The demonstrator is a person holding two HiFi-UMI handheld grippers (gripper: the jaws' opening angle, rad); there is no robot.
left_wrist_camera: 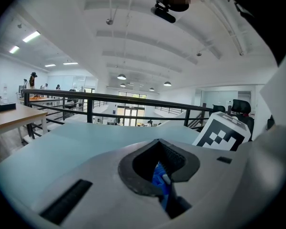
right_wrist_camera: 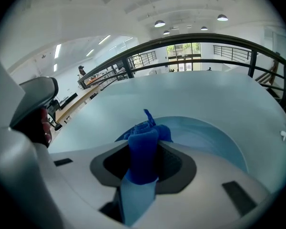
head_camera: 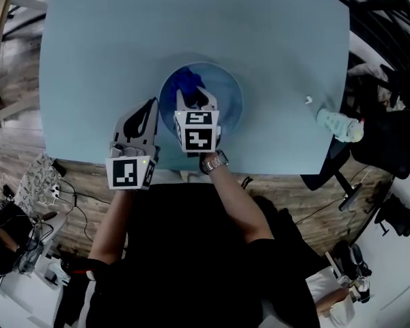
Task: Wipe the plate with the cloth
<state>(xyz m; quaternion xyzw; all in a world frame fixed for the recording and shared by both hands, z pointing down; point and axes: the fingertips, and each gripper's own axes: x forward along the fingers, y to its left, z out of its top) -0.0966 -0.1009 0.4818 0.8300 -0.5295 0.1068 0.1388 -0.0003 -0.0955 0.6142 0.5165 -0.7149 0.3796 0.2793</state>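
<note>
Right hand-held gripper [head_camera: 195, 100] is clamped on the bunched blue cloth [right_wrist_camera: 143, 149]. The cloth sticks out past its jaws and down onto the left part of the blue plate [head_camera: 227, 94], and the gripper sits over the plate's near-left portion. The plate is by the middle of the near edge of the desk [head_camera: 123, 46]. Left hand-held gripper [head_camera: 150, 108] is at the plate's left rim with its jaws almost together on a thin blue sliver that looks like that rim; a bottle [head_camera: 339, 126] lies at the desk's right edge, well apart.
</note>
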